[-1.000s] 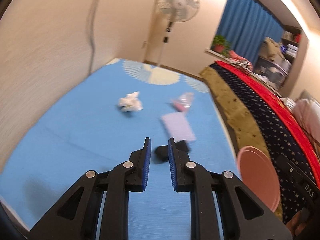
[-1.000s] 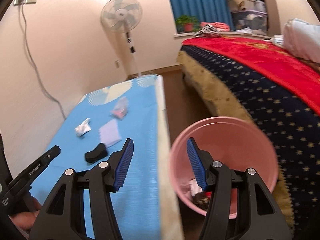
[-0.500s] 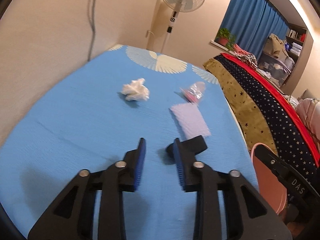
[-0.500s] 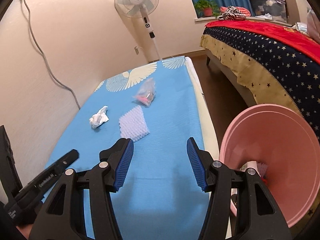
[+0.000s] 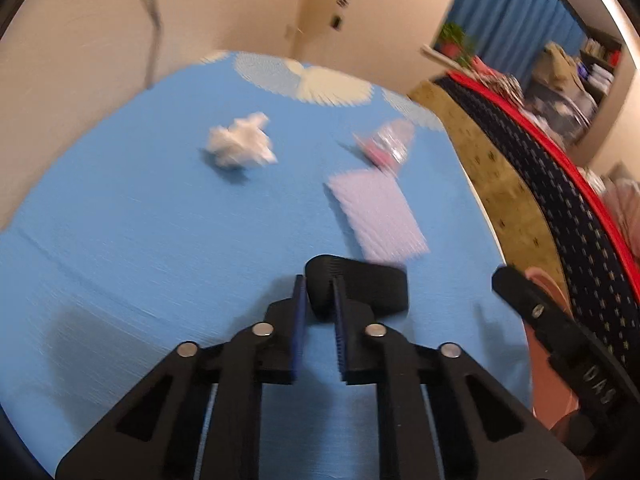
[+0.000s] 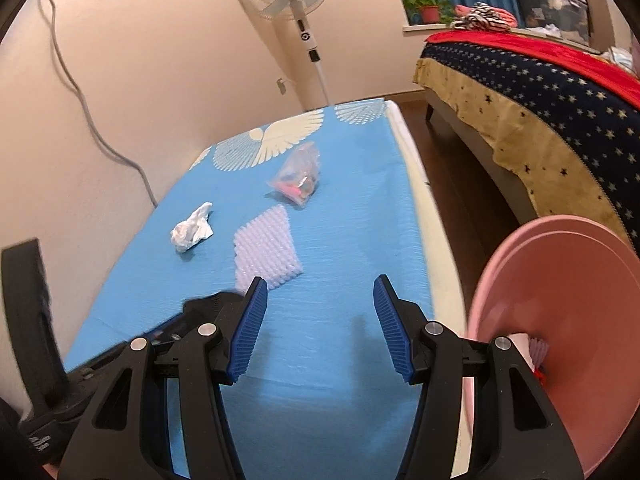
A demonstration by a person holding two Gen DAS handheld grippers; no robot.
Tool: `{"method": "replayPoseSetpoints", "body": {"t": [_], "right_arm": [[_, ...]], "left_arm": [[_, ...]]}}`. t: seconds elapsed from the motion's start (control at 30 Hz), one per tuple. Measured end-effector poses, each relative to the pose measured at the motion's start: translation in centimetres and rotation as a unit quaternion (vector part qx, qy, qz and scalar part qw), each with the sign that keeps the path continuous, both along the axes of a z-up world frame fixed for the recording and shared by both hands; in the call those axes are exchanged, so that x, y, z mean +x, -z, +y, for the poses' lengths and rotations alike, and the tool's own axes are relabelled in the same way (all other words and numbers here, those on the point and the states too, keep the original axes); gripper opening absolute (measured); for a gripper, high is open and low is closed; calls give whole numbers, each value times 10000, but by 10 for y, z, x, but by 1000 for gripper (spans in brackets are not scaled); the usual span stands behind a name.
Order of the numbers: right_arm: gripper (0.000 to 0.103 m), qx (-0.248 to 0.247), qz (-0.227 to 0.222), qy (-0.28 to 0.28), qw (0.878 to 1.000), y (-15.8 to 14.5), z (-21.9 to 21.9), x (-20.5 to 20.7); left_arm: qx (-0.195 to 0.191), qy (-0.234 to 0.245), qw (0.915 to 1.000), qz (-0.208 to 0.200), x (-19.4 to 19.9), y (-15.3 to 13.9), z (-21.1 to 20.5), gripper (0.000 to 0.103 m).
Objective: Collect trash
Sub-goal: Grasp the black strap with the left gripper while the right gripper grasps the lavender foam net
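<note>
Left view only: left gripper closing on a black piece on the blue counter.
Right view only: right gripper open, empty; pink bin just off the counter edge, holding scraps.
On counter: crumpled tissue, bubble sheet, plastic bag.
</note>
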State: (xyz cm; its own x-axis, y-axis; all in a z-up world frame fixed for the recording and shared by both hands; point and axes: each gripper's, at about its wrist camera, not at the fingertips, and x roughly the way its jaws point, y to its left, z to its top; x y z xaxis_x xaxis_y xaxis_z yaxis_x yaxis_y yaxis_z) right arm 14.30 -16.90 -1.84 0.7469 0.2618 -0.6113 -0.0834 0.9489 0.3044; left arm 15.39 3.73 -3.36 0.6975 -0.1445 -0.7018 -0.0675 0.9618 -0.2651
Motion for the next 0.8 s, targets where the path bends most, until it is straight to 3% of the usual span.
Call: {"method": "replayPoseSetpoints", "body": {"t": [0.13,0.3,0.43,0.5,0.53,0.6,0.8], "right_arm": [[55,-79,43,-115,9999,5,15,14],[54,-162,144,-215,9995,10,31,39],[45,-341,409,-294,9981,17,42,60],[27,-391,635,-340,9966,25,45,65],[23,-329,683,-385,9964,26,44,66],[9,-342,582,-439,9968,23,43,62],[6,-357,218,-437,9982,8,37,41]], "left_arm": [[86,-502,9986,-148,-6,-7,19,9],[49,-753,9971,-143,-7,-7,34,9],[52,-729,9972,-143,-7,-8,37,9],[52,-707,9974,-144,-6,-8,37,9],[53,-699,9974,-147,-6,-8,37,9],[39,-689,9975,-160,-6,-10,37,9],[-9,-650,9976,-250,-12,-16,36,10]]}}
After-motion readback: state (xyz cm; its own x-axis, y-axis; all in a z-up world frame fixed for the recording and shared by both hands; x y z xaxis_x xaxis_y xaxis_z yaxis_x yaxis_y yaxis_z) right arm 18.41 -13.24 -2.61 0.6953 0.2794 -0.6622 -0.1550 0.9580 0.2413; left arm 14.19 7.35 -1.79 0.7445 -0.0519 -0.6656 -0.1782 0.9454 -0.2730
